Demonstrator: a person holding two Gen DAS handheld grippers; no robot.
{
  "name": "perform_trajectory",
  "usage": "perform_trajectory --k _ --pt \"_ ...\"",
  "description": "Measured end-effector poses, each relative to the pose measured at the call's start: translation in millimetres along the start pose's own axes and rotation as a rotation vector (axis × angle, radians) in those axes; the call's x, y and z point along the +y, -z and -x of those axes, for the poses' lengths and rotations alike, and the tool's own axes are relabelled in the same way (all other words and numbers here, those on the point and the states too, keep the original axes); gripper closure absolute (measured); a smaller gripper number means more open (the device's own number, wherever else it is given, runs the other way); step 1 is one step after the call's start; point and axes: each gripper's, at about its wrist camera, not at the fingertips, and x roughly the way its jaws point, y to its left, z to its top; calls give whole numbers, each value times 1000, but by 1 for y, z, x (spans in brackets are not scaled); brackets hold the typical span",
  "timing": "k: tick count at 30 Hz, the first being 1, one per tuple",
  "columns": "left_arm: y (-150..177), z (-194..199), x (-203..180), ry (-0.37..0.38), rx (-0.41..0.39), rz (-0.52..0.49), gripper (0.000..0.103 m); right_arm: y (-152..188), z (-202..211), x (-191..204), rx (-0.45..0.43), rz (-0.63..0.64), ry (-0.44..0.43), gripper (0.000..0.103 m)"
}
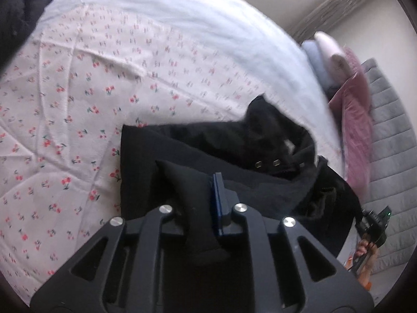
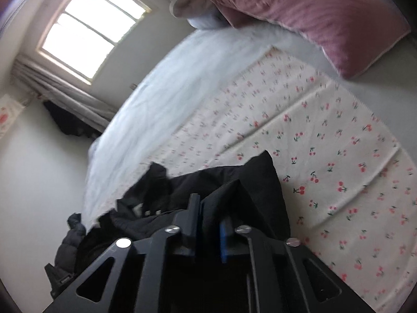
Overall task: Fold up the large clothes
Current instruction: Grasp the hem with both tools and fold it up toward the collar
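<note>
Now your left claw (image 1: 198, 182) is clenched on a fold of the black coat (image 1: 208, 140), and your right claw (image 2: 208, 208) pinches another fold. Beyond them the coat lies rumpled on the cherry-print blanket (image 1: 78, 104), near the pink pillow (image 2: 312, 13).

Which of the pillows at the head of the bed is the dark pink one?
The ribbed dark pink pillow in front, lying nearest the cherry-print blanket. The pale blue pillow behind it is lighter.
</note>
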Motion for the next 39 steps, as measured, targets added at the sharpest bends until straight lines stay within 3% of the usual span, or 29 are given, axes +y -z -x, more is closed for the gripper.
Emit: perform_trajectory --k 3,5,6,7,8,10,13,15,17,21,23,24,25,26,27,28,32,36,39 --pt "-1 -6 6 19 22 3 83 -4 -9 -13 0 -51 -36 42" --pt "-3 0 13 76 30 22 67 -9 -4 -19 -6 -65 -69 33" --pt "-4 3 16 114 35 38 66 -12 1 -21 -12 -59 -70 30" --pt "-6 8 20 159 45 55 51 -15 6 -21 -24 -50 -65 29" --pt "-7 14 22 186 38 65 26 -18 13 -21 -40 -31 -62 27" --pt "-9 31 23 178 -36 56 12 -23 25 -18 -61 22 -47 26" --pt "-9 45 16 154 -81 -37 11 -26 31 -10 -75 126 22 25" --pt "-10 39 8 81 -81 -122 11 -25 24 -2 -58 205 69 25" --pt "-11 21 -1 -7 -54 -209 11 -22 12 7 -39 284 108 25" --pt "-14 -20 -6 -92 20 -306 11 -5 -15 32 -37 487 208 25" --pt "-15 -38 -8 -113 39 -338 17 3 -30 40 -45 570 272 26" --pt "-15 -44 -10 -113 41 -347 23 6 -35 42 -45 594 295 34" --pt "-14 -49 -14 -103 44 -348 41 10 -43 44 -35 624 314 43" --pt "-13 -49 -17 -91 35 -343 66 12 -50 45 -20 644 319 71" --pt "-12 -47 -22 -83 14 -345 80 15 -55 47 -10 664 329 93" --pt "-10 -42 -27 -73 -19 -357 94 15 -56 48 -19 669 332 93" --pt "-7 -5 -41 -78 -190 -389 96 10 -39 54 -148 648 330 97" --pt "-26 26 -34 -47 -339 -307 96 -13 -24 61 -279 570 306 98" --pt "-49 27 -28 -42 -398 -238 96 -33 -29 74 -338 524 286 98"
